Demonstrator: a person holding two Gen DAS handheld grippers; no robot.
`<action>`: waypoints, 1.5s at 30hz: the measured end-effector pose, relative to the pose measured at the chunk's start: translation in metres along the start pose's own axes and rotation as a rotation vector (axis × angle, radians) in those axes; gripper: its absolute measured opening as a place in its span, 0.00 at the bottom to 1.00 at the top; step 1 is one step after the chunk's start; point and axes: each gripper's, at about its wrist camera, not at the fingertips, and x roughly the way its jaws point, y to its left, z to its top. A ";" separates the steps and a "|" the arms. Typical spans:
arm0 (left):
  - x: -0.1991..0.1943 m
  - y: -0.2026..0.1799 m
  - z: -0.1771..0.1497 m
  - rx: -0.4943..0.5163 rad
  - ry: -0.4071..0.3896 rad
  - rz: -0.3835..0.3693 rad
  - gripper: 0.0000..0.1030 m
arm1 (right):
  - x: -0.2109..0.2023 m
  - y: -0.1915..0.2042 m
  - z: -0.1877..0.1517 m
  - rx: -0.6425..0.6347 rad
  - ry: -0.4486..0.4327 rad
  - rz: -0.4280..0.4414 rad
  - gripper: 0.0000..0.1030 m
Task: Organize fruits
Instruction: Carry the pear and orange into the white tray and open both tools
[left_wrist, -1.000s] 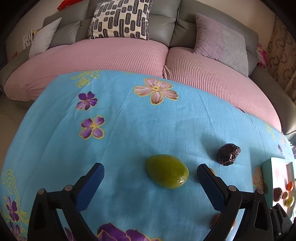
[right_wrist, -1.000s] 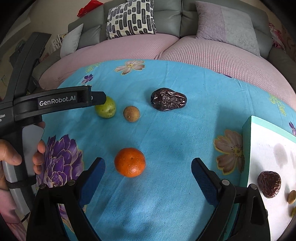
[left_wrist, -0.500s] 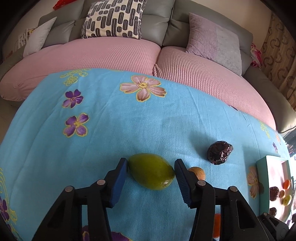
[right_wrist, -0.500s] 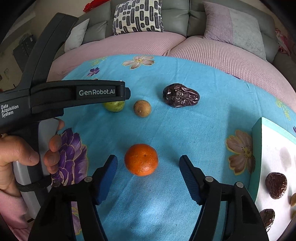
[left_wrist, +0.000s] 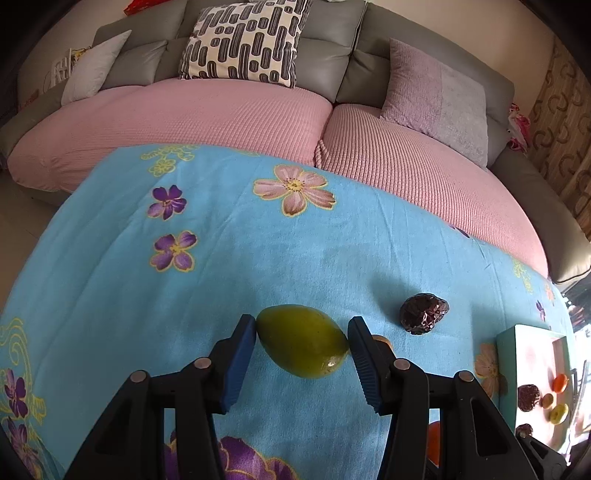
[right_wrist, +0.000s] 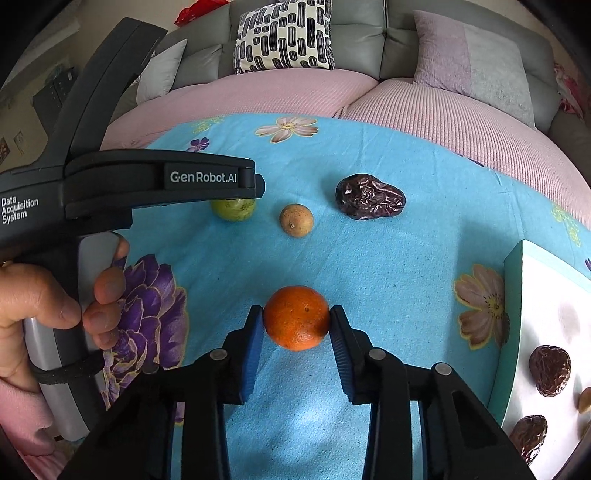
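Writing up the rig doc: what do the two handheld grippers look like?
Both the left gripper and right gripper have black linkage arms with silver pivot pins and ribbed blue pads. The right wrist view shows the left unit's black body with white "GenRobot.AI" and "Data Acquisition System" lettering, grey handle, black strap.

Place: a home living room is shown.
Seating: a grey sofa (left_wrist: 332, 48) is seen along the back, its seats laid with a pink quilted cover (left_wrist: 221, 118).
Cushions: a black-and-white patterned cushion (left_wrist: 243, 40), a lilac cushion (left_wrist: 436, 96) and a pale grey cushion (left_wrist: 92, 66) are propped against the backrest.
Surface: a blue flowered cloth (left_wrist: 258, 251) is spread in front of the sofa.
Window side: a patterned curtain (left_wrist: 565, 122) is visible at the right edge.
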 end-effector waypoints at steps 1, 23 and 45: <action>-0.004 0.000 0.000 -0.005 -0.004 -0.004 0.53 | -0.003 0.000 0.000 0.001 -0.006 -0.001 0.36; -0.078 -0.032 -0.035 0.009 -0.052 -0.068 0.53 | -0.097 -0.048 -0.024 0.096 -0.112 -0.104 0.36; -0.059 -0.101 -0.062 0.162 0.030 -0.105 0.53 | -0.131 -0.124 -0.044 0.266 -0.166 -0.201 0.36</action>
